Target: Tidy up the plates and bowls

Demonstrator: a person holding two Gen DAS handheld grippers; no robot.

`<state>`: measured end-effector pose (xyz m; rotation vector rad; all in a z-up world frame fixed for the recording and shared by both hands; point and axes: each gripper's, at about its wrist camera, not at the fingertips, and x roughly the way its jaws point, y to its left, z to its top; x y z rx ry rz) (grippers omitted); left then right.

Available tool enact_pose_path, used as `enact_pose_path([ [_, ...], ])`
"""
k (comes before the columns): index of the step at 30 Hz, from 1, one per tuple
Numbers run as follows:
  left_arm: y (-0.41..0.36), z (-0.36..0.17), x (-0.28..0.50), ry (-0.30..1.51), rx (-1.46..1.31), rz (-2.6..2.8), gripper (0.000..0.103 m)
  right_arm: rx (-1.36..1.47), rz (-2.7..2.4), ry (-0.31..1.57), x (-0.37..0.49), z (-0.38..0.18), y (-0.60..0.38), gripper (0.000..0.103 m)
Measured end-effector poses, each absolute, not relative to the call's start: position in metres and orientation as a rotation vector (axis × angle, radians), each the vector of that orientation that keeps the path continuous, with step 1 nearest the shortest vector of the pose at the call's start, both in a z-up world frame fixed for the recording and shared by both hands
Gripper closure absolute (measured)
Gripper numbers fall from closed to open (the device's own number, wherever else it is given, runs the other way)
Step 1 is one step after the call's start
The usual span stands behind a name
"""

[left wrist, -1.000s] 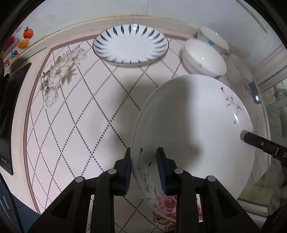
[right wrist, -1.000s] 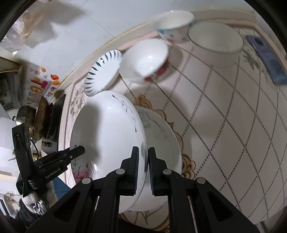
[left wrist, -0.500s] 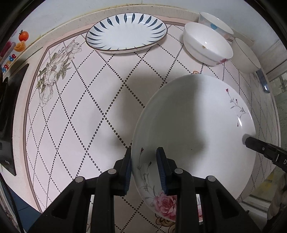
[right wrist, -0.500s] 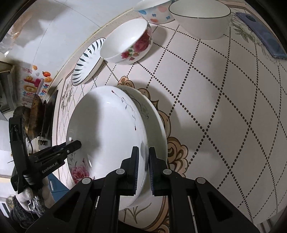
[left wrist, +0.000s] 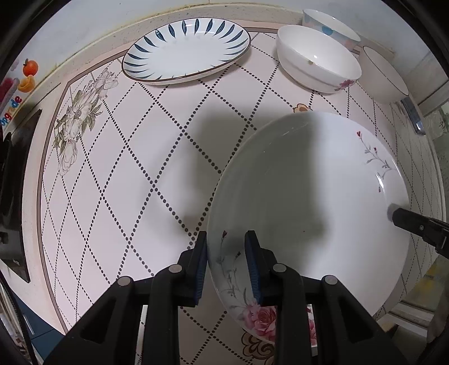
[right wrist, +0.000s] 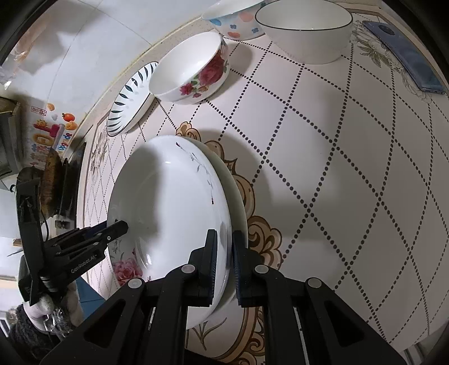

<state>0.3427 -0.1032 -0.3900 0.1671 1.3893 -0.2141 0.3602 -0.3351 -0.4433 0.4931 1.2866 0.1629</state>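
Note:
A large white plate with a pink rose (left wrist: 308,202) is held by both grippers just above a second similar plate (right wrist: 238,196) lying on the table. My left gripper (left wrist: 226,252) is shut on the plate's near rim. My right gripper (right wrist: 224,250) is shut on the opposite rim of the same plate (right wrist: 168,202). The right gripper's fingers (left wrist: 415,224) show at the plate's right edge in the left wrist view. The left gripper (right wrist: 118,226) shows at the plate's left edge in the right wrist view.
A blue-leaf oval plate (left wrist: 186,50) lies at the back. A white rose bowl (left wrist: 317,59), a dotted bowl (left wrist: 331,25) and a black-rimmed white bowl (left wrist: 384,75) stand at the back right. A blue phone (right wrist: 407,59) lies at the far right. A stove (left wrist: 14,196) is on the left.
Both grippers lowered the plate towards the table and the plate beneath it. The back bowls and blue-leaf plate now appear nearer and larger.

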Motion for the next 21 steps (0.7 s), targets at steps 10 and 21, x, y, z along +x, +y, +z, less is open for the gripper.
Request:
enact_pose_path([
  [10,-0.103,-0.389,0.343,1.394,0.176,-0.213,0.079,0.536,0.155,1.349,0.361,-0.445,-0.337,0.088],
  [21,-0.094,-0.382,0.351,1.406,0.16,-0.236,0.079,0.576,0.139,1.412,0.361,-0.443,-0.342,0.088],
])
